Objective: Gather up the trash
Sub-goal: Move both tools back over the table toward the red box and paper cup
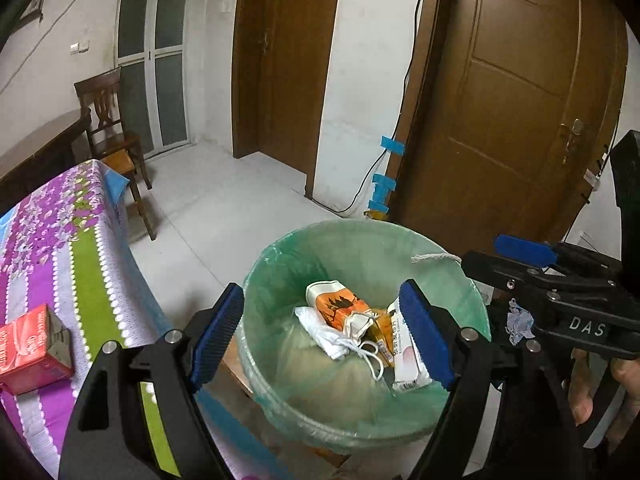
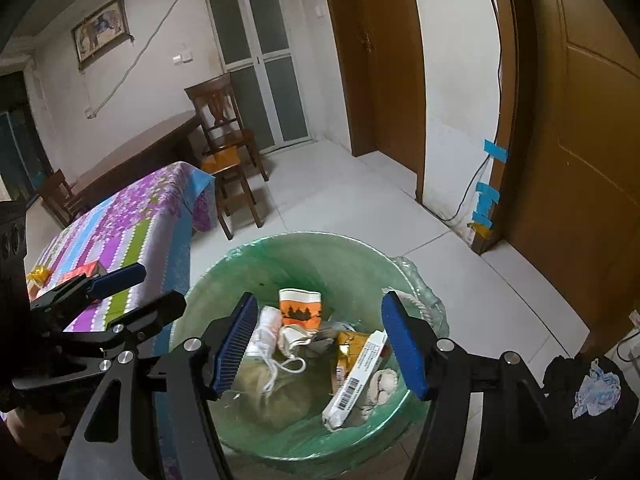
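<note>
Hovering left gripper (image 1: pixel 326 332) and right gripper (image 2: pixel 324 346), both spread and empty, above trash (image 2: pixel 360 372) in lined bin (image 2: pixel 248 268).

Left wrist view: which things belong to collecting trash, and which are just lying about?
Belongs to the job:
- green-lined bin
- orange carton, white packet and white cloth with cord inside it
- left gripper and right gripper, jaws apart, nothing between them
- red box on the tablecloth, possibly trash

Lying about:
- wooden chair
- brown door
- blue tape
</note>
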Motion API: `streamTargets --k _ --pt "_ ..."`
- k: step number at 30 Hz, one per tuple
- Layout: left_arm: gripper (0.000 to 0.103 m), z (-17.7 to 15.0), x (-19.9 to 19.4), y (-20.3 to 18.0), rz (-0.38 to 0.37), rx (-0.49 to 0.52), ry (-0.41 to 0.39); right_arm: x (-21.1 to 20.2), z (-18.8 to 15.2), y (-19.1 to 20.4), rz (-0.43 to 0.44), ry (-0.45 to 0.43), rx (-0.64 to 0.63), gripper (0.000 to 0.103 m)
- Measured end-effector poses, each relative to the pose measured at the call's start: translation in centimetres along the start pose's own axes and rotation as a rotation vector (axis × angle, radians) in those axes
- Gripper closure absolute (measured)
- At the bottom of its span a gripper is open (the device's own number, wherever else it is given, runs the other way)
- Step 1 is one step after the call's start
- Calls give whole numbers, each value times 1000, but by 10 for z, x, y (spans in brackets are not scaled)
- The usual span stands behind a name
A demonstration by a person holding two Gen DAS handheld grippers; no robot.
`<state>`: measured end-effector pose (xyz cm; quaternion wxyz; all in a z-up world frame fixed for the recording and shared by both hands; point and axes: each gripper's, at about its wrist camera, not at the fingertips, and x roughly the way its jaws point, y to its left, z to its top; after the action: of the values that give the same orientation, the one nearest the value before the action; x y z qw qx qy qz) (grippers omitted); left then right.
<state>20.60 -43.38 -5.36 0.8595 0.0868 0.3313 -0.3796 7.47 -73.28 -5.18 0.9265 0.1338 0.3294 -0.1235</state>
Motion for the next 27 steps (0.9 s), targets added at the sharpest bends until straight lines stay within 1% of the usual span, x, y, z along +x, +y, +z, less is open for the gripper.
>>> streamTargets --k 3,7,10,13,16,17,18,19,21,23,24,25,27 --pt "26 -5 -13 8 9 -5 -4 -16 -4 14 30 -30 -12 37" --pt "26 -16 -47 31 25 -26 -24 -32 -10 43 93 -58 -44 33" --pt "26 -25 -79 57 51 -46 -47 -38 -14 79 158 -58 -93 32" --pt "26 -35 -116 90 92 -66 -72 -40 -18 116 227 -51 -141 31" --pt "26 -47 -153 137 143 -105 -81 -37 -22 159 302 -26 -186 30" --pt "24 -50 -163 152 163 -117 -85 -35 -25 175 320 -15 -205 30" --pt "24 -56 -179 176 203 -143 -90 -33 -26 186 334 -8 -217 30" --pt "24 -59 -188 192 226 -163 -94 -31 -28 200 355 2 -230 30" --pt "24 -70 -214 239 281 -230 -100 -27 -32 226 394 22 -249 30" --pt "24 -77 -229 275 340 -286 -95 -23 -33 259 442 45 -280 30" --pt "24 -83 -237 299 372 -323 -81 -21 -32 274 462 53 -298 30" --pt "24 -88 -241 314 389 -343 -67 -19 -31 295 487 65 -326 30" --pt "24 -99 -244 350 414 -388 -16 -9 -26 328 528 95 -363 30"
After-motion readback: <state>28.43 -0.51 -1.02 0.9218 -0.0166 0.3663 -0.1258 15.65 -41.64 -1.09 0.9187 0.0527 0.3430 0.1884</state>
